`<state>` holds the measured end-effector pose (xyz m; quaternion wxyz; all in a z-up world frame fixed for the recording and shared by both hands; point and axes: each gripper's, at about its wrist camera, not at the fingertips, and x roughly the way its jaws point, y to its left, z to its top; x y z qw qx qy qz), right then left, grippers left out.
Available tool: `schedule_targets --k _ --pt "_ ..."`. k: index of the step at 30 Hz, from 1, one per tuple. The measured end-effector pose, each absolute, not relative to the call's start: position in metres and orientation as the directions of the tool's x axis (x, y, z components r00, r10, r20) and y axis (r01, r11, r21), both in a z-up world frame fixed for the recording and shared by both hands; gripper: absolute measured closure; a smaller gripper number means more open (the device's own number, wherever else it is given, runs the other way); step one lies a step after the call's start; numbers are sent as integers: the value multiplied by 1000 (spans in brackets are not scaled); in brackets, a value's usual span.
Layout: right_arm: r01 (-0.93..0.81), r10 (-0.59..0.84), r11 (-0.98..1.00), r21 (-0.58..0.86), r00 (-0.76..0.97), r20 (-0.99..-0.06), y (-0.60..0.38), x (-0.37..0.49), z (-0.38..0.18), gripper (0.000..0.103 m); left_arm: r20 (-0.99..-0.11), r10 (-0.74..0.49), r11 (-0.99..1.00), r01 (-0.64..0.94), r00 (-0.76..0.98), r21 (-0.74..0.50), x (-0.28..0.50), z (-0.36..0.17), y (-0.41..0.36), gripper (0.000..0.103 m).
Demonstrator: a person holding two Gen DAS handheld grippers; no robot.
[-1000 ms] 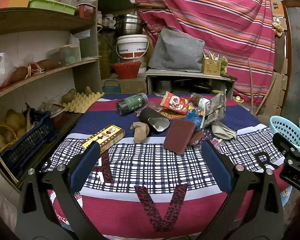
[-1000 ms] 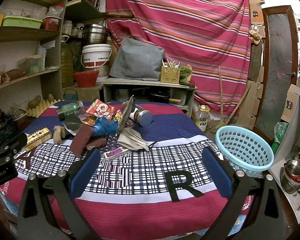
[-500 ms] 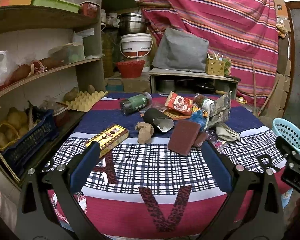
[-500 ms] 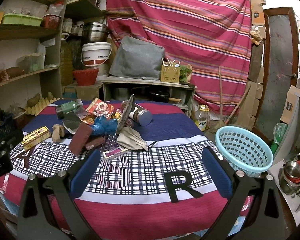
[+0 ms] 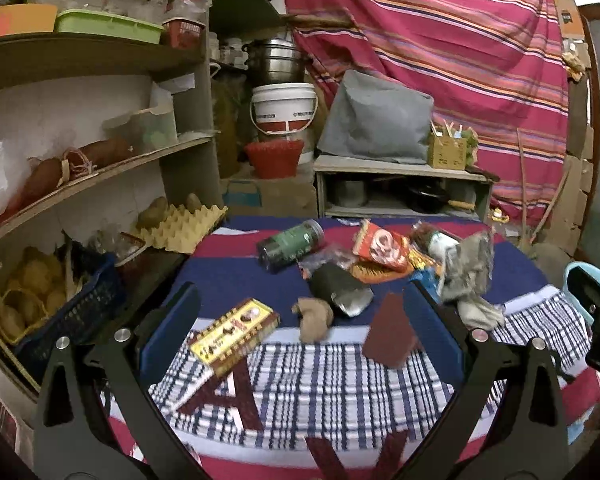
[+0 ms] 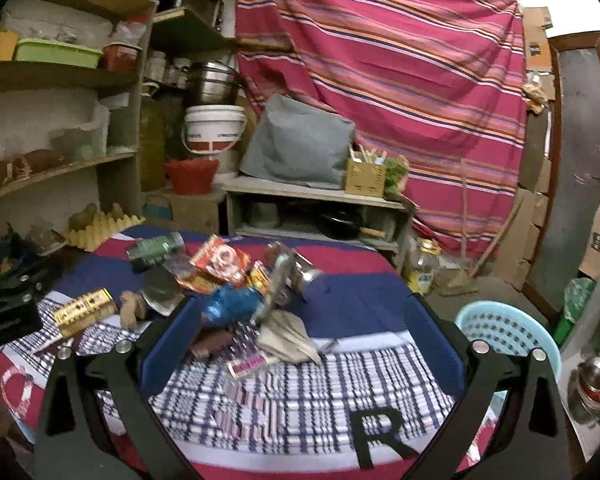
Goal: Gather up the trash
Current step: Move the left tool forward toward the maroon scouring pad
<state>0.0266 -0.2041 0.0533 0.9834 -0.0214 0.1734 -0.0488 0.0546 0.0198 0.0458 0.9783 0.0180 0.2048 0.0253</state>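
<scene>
Both of your claws have pushed forward since a second ago, so the litter now sits closer in each wrist view, and both views are a little blurred.

Your left claw (image 5: 300,328) is released, its blue pads spread wide above the checked cloth of the surface (image 5: 300,392), grasping nothing. At the far left of the litter lies the flat yellow-and-brown printed box (image 5: 234,330), just beside the left pad. Next comes the crumpled brown paper wad (image 5: 314,318), then the black-and-silver foil pouch (image 5: 342,290) just behind it. The dark green plastic jar (image 5: 290,245) lies on its side further back. The maroon scouring pad (image 5: 388,336) stands tilted between your pads, to the right of the wad. Behind it is the red snack wrapper (image 5: 380,249), and at the right the crumpled grey wrapper (image 5: 470,272).

Your right claw (image 6: 302,344) is also released and empty. Between its pads lie the blue crumpled plastic (image 6: 232,304), a small pink-and-white wrapper (image 6: 248,364) and a beige folded packet (image 6: 286,334). The light blue perforated plastic basket (image 6: 508,334) stands at the right edge of the surface, well apart from the litter.
</scene>
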Motion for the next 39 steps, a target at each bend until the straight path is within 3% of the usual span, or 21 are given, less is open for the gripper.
schedule_targets --k 19,26,32,39 --pt "62 -59 998 -7 910 -411 -212 104 63 4 -397 18 1000 -24 918 -10 140 65 31 5" --pt "78 -72 997 -6 887 -456 -224 120 33 4 -500 11 999 -34 866 -38 166 35 44 5" --pt "124 -131 991 -48 844 -519 -232 132 13 4 -527 77 997 -57 847 54 172 13 42 5" --pt "154 -220 974 -168 827 -518 -241 136 5 4 -570 -17 998 47 821 37 177 -7 21 5"
